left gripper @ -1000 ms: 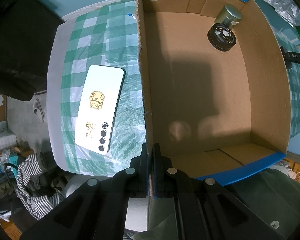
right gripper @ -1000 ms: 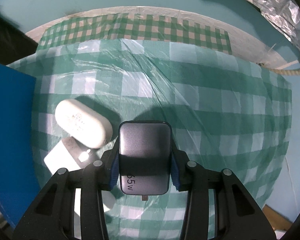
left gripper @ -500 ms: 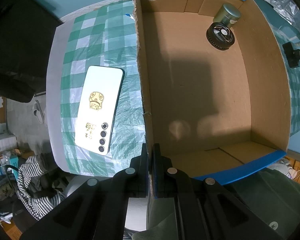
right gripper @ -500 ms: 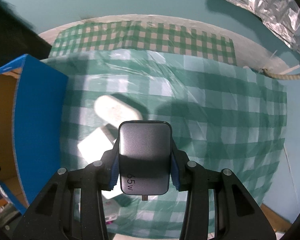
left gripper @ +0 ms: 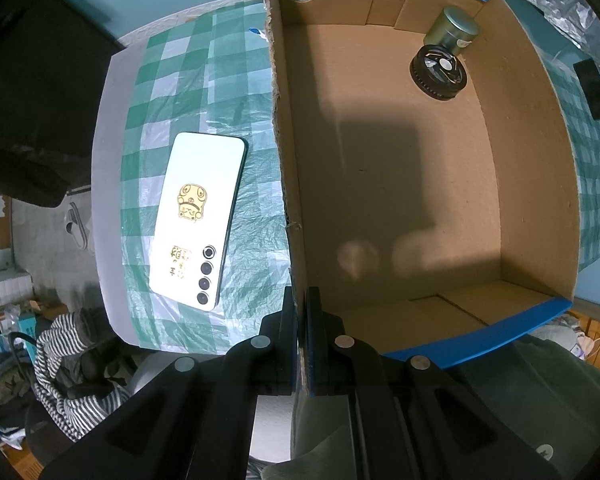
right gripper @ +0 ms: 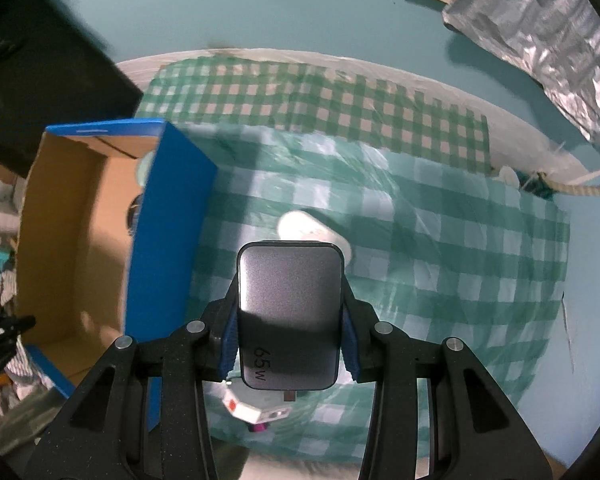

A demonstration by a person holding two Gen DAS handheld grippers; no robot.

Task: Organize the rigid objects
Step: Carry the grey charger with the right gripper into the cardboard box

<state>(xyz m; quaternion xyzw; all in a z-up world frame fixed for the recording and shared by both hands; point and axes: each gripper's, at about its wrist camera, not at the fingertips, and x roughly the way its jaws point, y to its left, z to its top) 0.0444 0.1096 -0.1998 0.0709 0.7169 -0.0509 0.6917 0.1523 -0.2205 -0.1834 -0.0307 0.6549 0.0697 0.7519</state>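
My left gripper point(left gripper: 301, 300) is shut on the near wall of the open cardboard box point(left gripper: 288, 160); the box also shows in the right wrist view point(right gripper: 168, 216), at the left. Inside it lie a black round lid point(left gripper: 438, 72) and a metal tin point(left gripper: 453, 32) in the far right corner. A white phone point(left gripper: 198, 220) lies camera-side up on the checked cloth left of the box. My right gripper point(right gripper: 290, 316) is shut on a grey 65W charger point(right gripper: 290, 312), held above the cloth right of the box. A white case point(right gripper: 312, 232) lies beyond it, partly hidden.
A small white item with a pink part point(right gripper: 256, 412) lies under the charger near the table's front edge. Silver foil point(right gripper: 540, 40) hangs at the far right. Striped clothing point(left gripper: 60, 360) and clutter lie on the floor off the table's left edge.
My right gripper has risen and drawn back with the charger, so the box has come into its view at the left. The left gripper and box have barely moved.
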